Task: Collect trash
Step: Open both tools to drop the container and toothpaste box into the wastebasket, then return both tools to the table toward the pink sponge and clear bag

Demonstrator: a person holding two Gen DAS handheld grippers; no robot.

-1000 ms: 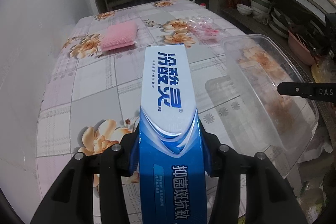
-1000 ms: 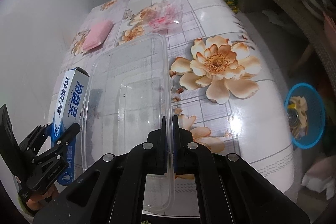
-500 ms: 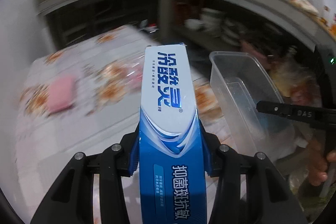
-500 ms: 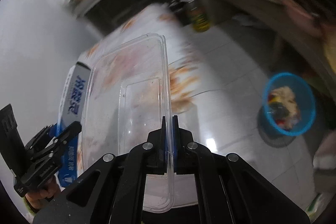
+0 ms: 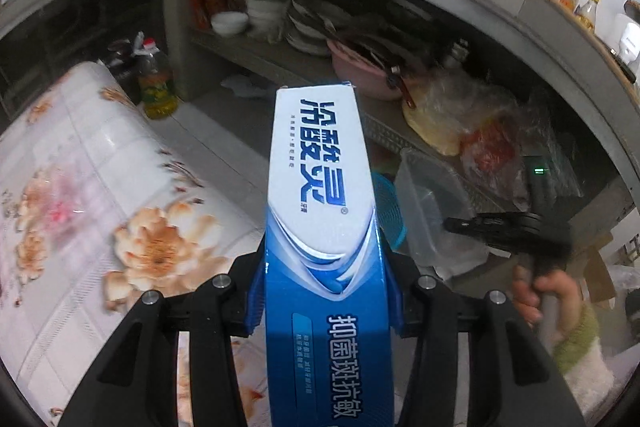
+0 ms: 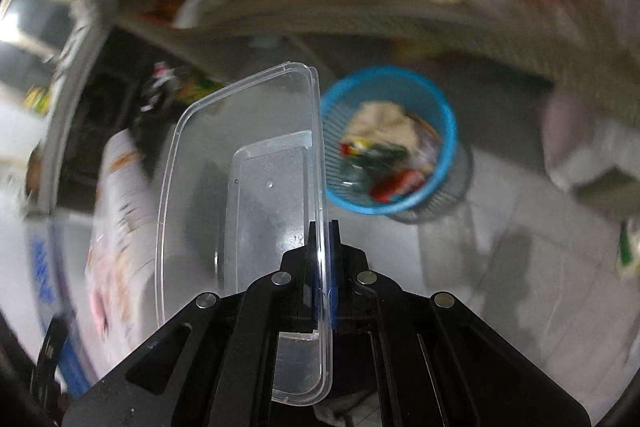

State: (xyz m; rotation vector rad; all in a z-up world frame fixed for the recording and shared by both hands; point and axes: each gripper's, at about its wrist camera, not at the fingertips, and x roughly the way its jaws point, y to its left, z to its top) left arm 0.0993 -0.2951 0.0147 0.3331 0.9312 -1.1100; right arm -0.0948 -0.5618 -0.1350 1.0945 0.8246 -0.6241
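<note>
My left gripper [image 5: 325, 291] is shut on a blue and white toothpaste box [image 5: 320, 195] that points away from the camera, off the table's edge. My right gripper [image 6: 323, 243] is shut on the rim of a clear plastic container [image 6: 248, 187], held on edge above the floor. A blue mesh waste basket [image 6: 390, 139] with wrappers and paper in it stands on the floor just right of the container. In the left wrist view the container [image 5: 436, 211] and the right gripper [image 5: 500, 227], with a hand below it, are at the right, and a sliver of the basket [image 5: 386, 211] shows behind the box.
The table with the flowered cloth [image 5: 92, 211] is at the left. A shelf [image 5: 320, 67] with bowls, plates and a pink basin runs behind, with plastic bags [image 5: 468, 123] on its lower ledge. An oil bottle [image 5: 156, 83] stands on the floor. White bags [image 6: 592, 155] lie right of the basket.
Both grippers have swung from over the table to the right, out over the floor. The blue basket has come close in the right wrist view. Both grips are unchanged.
</note>
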